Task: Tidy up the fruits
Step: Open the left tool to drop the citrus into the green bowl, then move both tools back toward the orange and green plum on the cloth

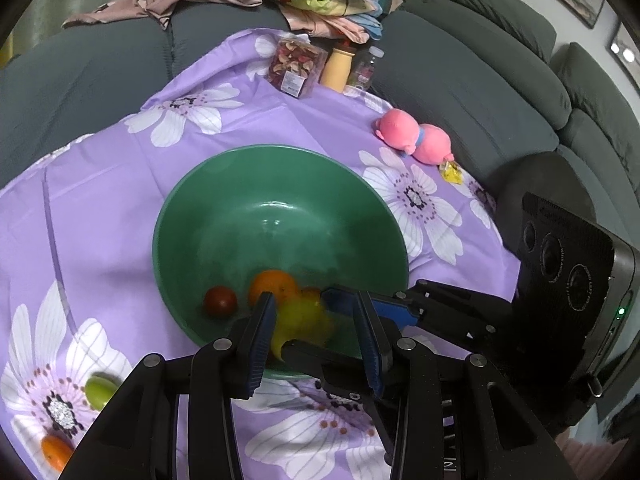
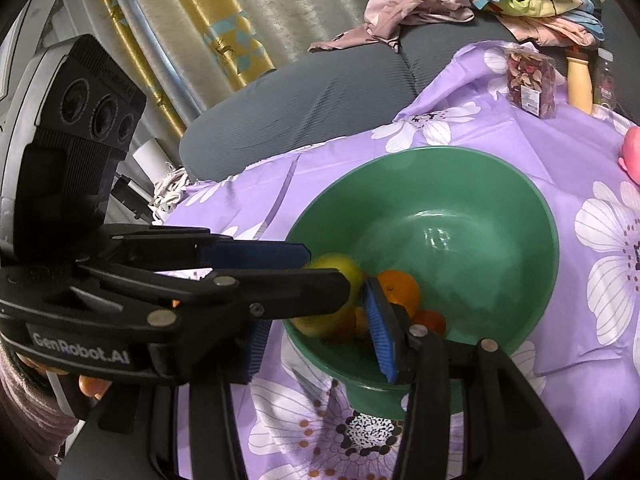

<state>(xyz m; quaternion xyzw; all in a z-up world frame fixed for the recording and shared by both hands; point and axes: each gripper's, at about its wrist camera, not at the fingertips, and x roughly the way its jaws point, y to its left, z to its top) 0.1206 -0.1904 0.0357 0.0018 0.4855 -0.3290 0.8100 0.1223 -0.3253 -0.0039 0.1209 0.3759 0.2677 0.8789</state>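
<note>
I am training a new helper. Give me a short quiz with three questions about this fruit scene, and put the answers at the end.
1. True or false: the green bowl is empty.
2. What colour is the plush toy lying beside the bowl? A) pink B) blue C) white
3. In the left wrist view, how many fruits lie on the purple cloth outside the bowl?

Key:
1. False: a large orange and other fruits are inside.
2. A.
3. Two: a green fruit and a second orange.
</note>
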